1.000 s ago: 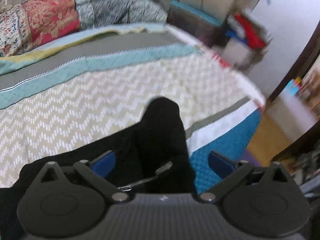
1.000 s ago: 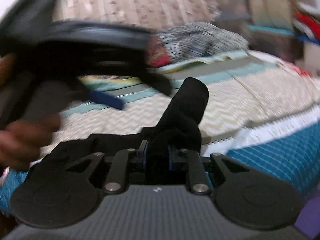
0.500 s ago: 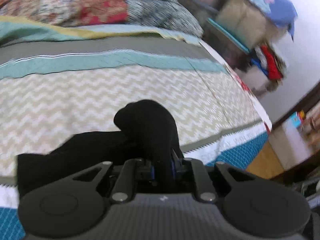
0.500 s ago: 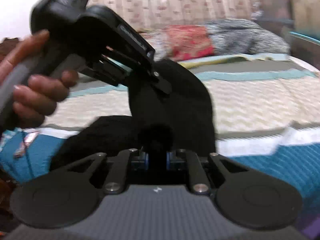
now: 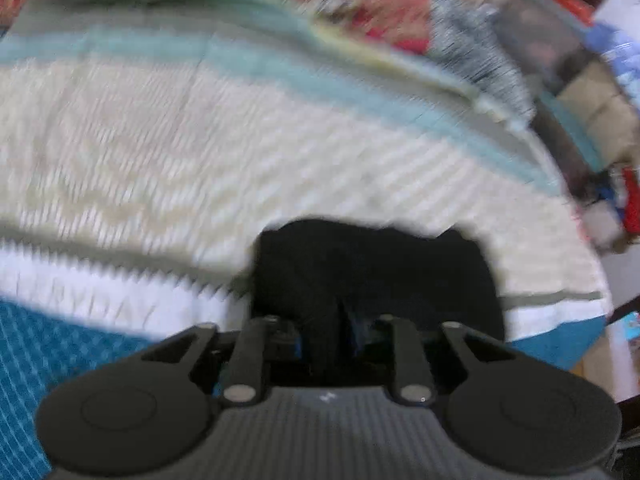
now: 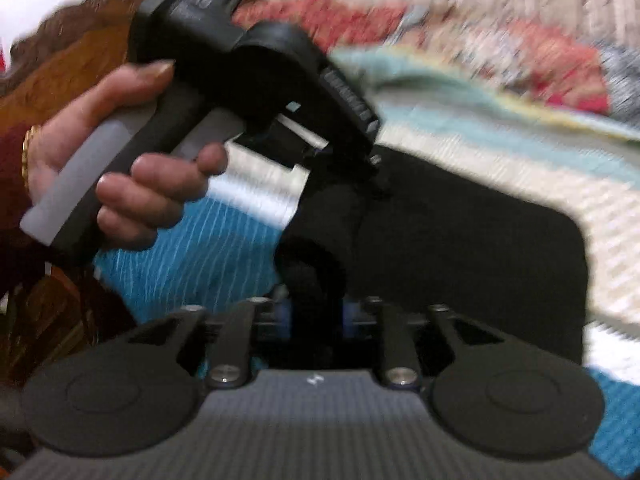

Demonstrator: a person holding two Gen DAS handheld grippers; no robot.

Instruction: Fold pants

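Blurred bedspread (image 5: pixel 240 152); pants (image 6: pixel 460 240) hide tongs.

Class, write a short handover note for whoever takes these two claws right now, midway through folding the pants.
Left claw: jaws have just been opening, with pants fabric between them; the blur hides whether it grips.
Right claw: the same, with a roll of fabric between its jaws.
Pants: dark, doubled over on the bed, near its edge.
Done: one fold appears to be laid.
Left to do: probably release, withdraw both claws, then smooth or fold again.
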